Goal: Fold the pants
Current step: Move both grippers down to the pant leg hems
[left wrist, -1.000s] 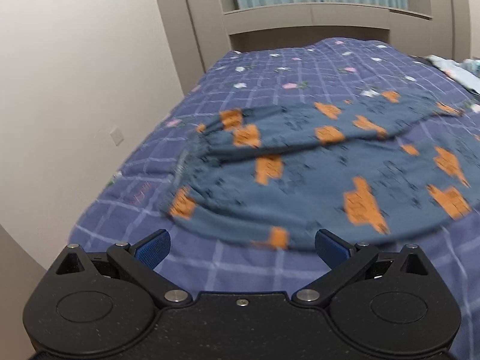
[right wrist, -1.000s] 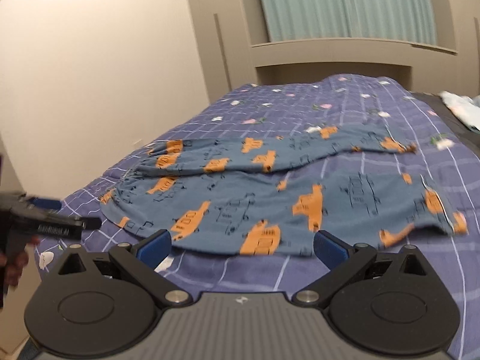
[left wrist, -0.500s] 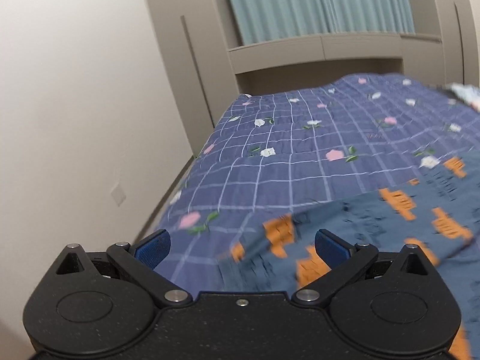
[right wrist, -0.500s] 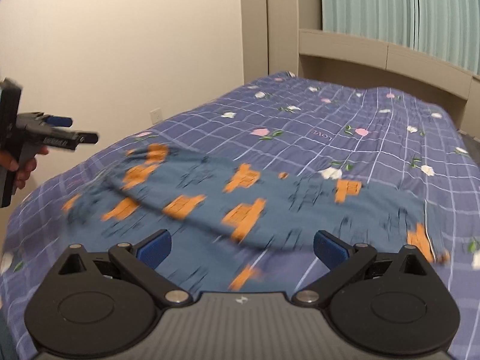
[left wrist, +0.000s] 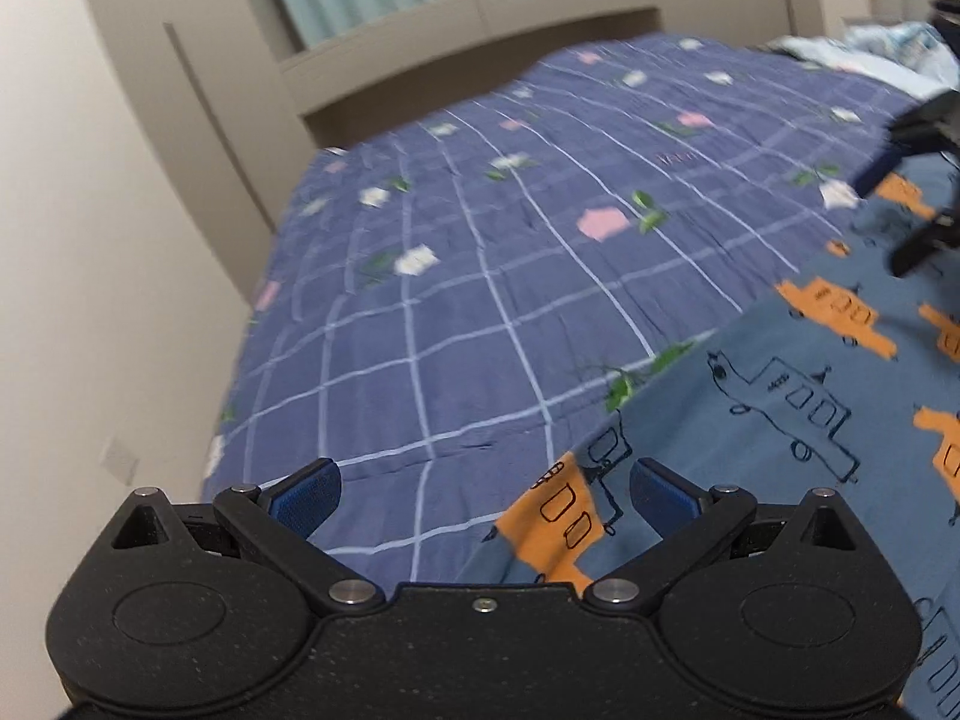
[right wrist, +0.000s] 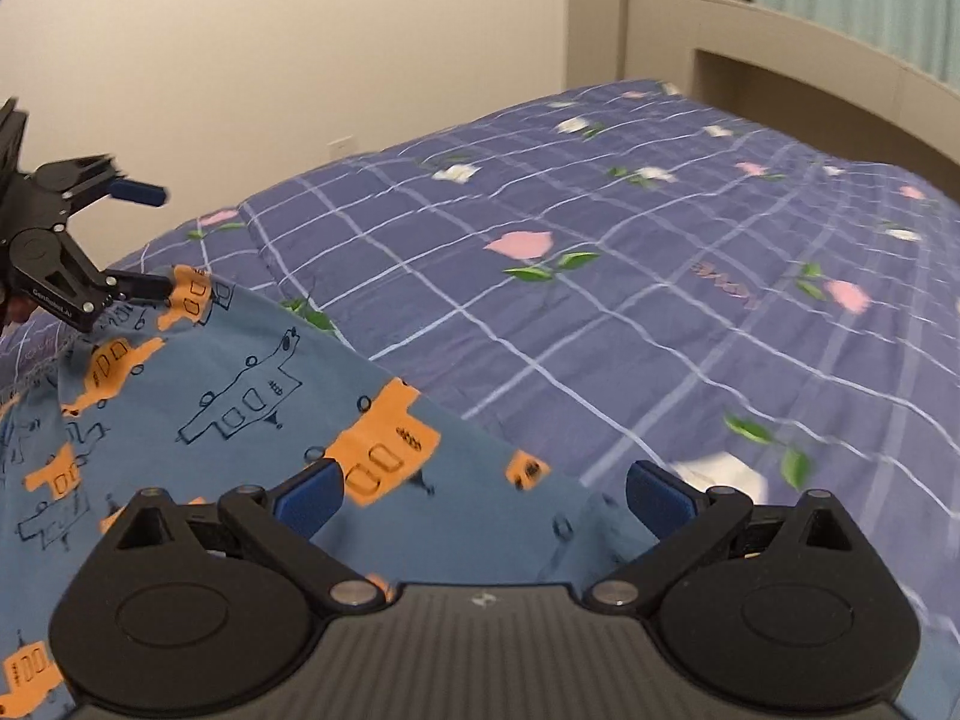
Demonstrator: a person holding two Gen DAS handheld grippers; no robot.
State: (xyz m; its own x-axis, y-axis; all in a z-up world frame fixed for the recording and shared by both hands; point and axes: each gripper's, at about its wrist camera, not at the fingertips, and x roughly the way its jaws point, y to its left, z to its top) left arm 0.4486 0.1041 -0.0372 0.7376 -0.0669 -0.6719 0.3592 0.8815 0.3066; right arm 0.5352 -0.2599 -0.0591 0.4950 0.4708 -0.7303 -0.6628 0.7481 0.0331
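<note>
Blue pants (left wrist: 780, 396) with orange truck prints lie flat on the bed. In the left wrist view my left gripper (left wrist: 483, 495) is open, its jaws straddling the far corner of the pants just above the cloth. In the right wrist view my right gripper (right wrist: 483, 495) is open over the far edge of the pants (right wrist: 228, 408). The left gripper (right wrist: 141, 240) shows there at the far left, open, one finger over the pants' corner. The right gripper (left wrist: 900, 222) shows blurred at the right edge of the left wrist view.
The bed has a purple checked quilt (left wrist: 480, 252) with small flowers. A beige headboard shelf (left wrist: 480, 18) and teal curtain stand beyond it. A cream wall (right wrist: 270, 48) runs along the bed's left side. Light blue cloth (left wrist: 888, 48) lies at the far right.
Both grippers have moved forward over the pants to their far edge and dropped lower. Both stayed open.
</note>
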